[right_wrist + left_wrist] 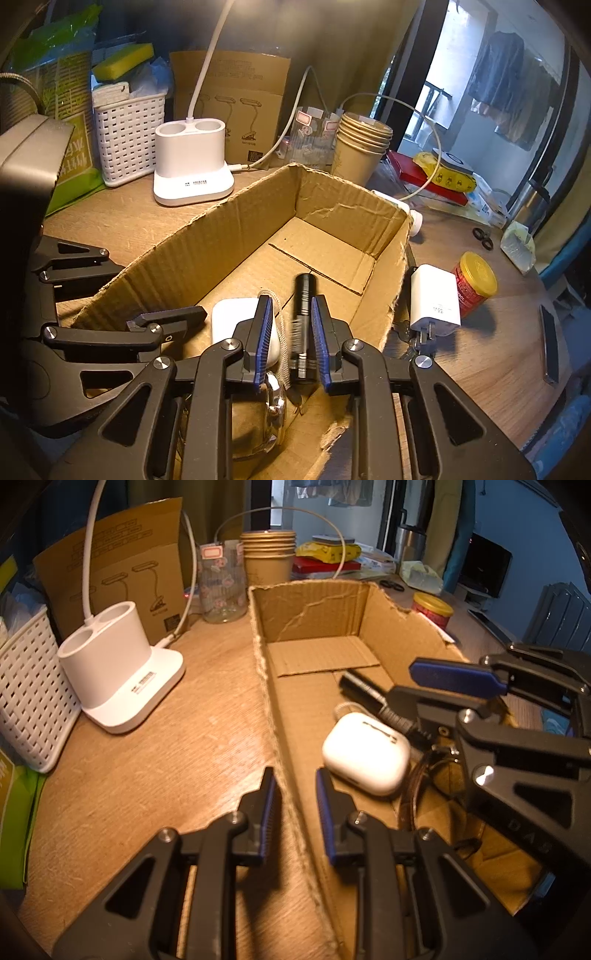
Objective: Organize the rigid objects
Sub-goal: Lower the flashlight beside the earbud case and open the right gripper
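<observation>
An open cardboard box (314,613) (236,229) stands on the wooden desk. Inside lie a white earbud case (365,758) (236,317), a black flashlight (365,692) (303,295) and a clear glass mug (273,410). My left gripper (294,786) is open, its jaws astride the box's left wall, holding nothing. My right gripper (291,325) is open over the box, its jaws on either side of the flashlight, not closed on it; it also shows in the left wrist view (458,686). A white charger plug (436,299) and a red jar with a yellow lid (476,282) (432,609) sit right of the box.
A white lamp base with two cups (122,672) (192,162), a white basket (29,701) (127,138), stacked paper cups (269,557) (360,147), a glass jar (221,581), a flat cardboard package (118,576), scissors (483,238) and a phone (548,343) surround the box.
</observation>
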